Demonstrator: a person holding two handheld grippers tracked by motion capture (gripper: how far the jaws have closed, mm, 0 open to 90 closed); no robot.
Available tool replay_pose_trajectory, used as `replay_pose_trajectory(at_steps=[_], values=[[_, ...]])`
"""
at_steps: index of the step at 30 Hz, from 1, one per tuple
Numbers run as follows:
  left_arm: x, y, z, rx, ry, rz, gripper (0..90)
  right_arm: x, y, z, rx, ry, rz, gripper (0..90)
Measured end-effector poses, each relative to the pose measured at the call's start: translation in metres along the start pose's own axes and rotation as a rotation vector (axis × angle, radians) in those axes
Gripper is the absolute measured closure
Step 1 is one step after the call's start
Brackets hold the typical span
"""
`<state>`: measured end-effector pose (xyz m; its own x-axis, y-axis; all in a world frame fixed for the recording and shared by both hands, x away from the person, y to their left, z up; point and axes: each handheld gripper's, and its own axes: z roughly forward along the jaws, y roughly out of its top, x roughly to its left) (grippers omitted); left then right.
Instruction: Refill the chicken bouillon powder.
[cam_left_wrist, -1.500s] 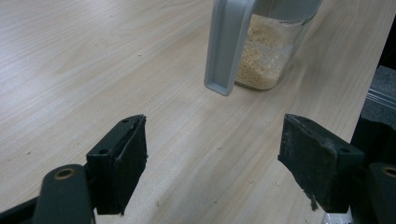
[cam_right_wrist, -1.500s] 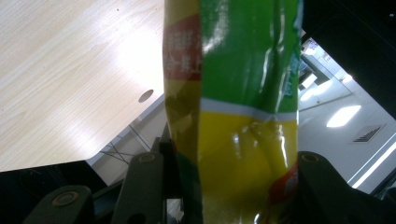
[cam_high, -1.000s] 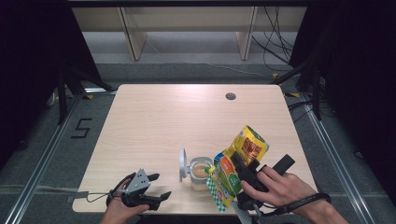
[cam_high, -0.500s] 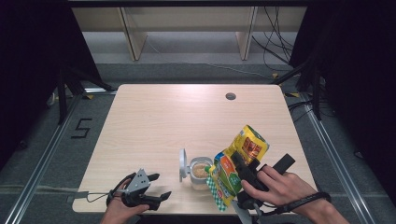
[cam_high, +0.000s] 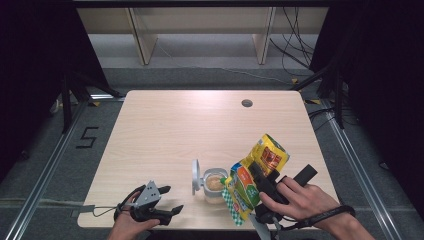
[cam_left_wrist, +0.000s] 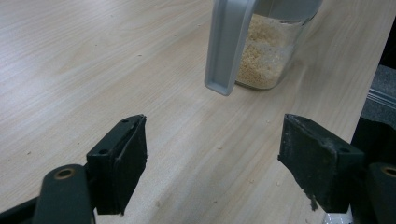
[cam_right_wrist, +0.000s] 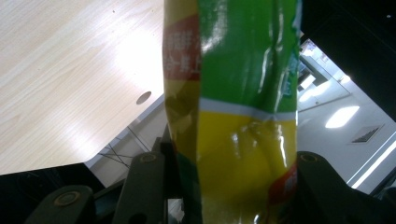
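Note:
A glass jar (cam_high: 215, 186) with beige granules stands near the table's front edge, its grey hinged lid (cam_high: 195, 176) flipped up on its left. My right gripper (cam_high: 260, 186) is shut on a yellow and green bag (cam_high: 254, 175), tilted so its lower end hangs over the jar's mouth. In the right gripper view the bag (cam_right_wrist: 233, 116) sits squeezed between the jaws. My left gripper (cam_high: 167, 201) rests open on the table at the front left, aimed at the jar (cam_left_wrist: 268, 56) and its lid (cam_left_wrist: 229, 46), with nothing between its pads (cam_left_wrist: 126, 163).
The wooden table (cam_high: 170, 130) has a round cable hole (cam_high: 247, 103) at the back right. Shelving and cables lie beyond the far edge. The floor at the left carries a "5" mark (cam_high: 86, 137).

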<state>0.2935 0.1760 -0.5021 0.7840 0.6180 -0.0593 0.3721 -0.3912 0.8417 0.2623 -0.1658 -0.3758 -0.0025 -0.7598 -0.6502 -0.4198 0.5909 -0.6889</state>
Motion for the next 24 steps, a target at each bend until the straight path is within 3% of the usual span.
replay_pose_trajectory(at_steps=[2,24], values=[[-0.0001,0.0,0.0,-0.001,0.0,-0.001,22.9,-0.0016,-0.0006,0.0002,0.007,0.009,-0.034,63.0],[0.0006,0.0002,-0.0004,0.004,-0.008,0.001,22.9,0.0006,-0.0021,0.0007,0.012,0.008,-0.028,63.1]])
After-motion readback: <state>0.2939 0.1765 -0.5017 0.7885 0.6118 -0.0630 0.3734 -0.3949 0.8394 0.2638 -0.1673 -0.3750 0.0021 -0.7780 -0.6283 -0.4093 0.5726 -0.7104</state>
